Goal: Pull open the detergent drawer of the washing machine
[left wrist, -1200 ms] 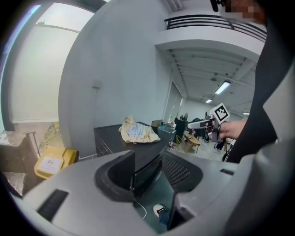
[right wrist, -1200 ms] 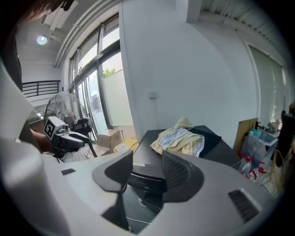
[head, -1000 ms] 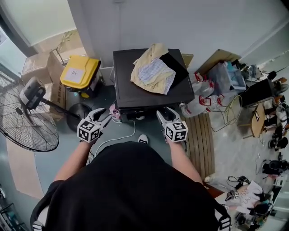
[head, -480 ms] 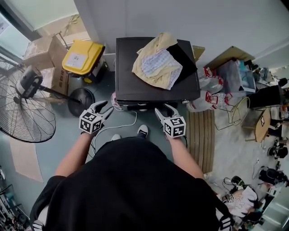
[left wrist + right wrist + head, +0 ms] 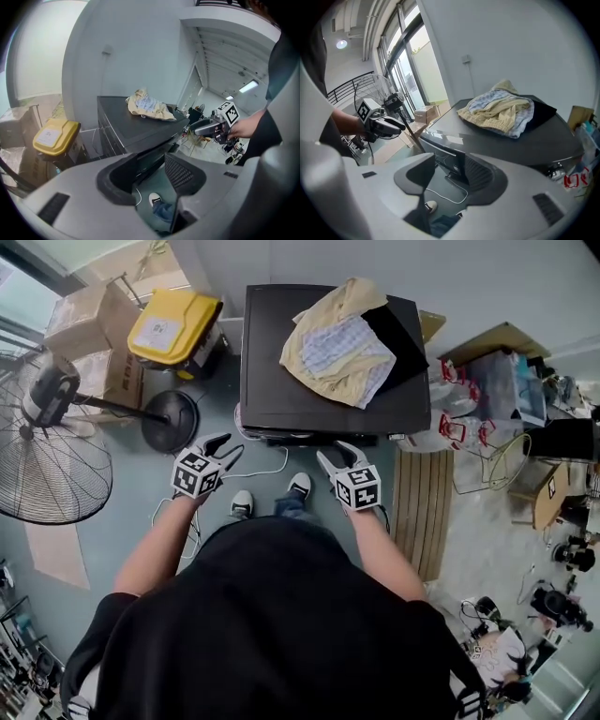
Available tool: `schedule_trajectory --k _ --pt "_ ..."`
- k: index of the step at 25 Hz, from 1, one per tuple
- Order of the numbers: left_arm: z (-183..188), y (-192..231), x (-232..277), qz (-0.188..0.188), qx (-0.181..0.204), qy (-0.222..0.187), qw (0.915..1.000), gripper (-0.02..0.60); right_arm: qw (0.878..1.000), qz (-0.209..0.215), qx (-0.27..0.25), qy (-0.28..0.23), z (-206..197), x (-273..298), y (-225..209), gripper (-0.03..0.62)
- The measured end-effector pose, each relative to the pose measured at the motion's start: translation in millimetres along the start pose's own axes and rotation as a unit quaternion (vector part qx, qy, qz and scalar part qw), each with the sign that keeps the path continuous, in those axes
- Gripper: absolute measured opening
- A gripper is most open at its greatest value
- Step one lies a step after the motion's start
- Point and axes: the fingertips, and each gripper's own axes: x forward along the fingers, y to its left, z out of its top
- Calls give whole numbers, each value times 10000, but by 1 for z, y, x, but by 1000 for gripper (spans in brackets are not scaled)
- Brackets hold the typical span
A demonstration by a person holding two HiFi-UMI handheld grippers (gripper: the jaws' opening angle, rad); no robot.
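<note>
Grey-green floor of a cluttered room, with a dark grey box-shaped washing machine [image 5: 281, 399] against the pale wall. Left gripper [image 5: 228, 446] just short of the machine's front left corner, right gripper [image 5: 336, 454] just short of its front edge, neither touching. Both jaw pairs spread wide in their own views, nothing between them. Crumpled heap of yellow and blue-checked cloth [image 5: 339, 348] on the machine's top, well beyond both jaw pairs. Seen only from above: slatted wooden mat [image 5: 422, 512] off to the right of the right jaws. Seen best in the right gripper view: dark front panel [image 5: 443, 152] straight ahead through the jaw gap, detergent drawer not to be told apart on it, thin white cable [image 5: 450, 194] on the floor below. Through the left jaw gap: white shoe [image 5: 155, 199], with a yellow-lidded bin [image 5: 51, 136] off to their left.
</note>
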Motion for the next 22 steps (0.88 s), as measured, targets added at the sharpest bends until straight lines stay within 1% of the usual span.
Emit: schedule_trajectory --k 7,16,20,22 --pt "-15 12 29 -33 -120 227 9997 192 9997 93 50 227 -17 24 -3 206" --pt "-41 17 60 -122 -221 519 9983 192 9983 148 -105 554 -41 55 -9 206" --pt "-46 23 73 -98 -244 564 9981 192 9971 211 -288 666 -47 70 -9 206" --pt "-50 26 78 -72 -247 589 9979 192 9969 233 -274 703 -50 77 -8 206"
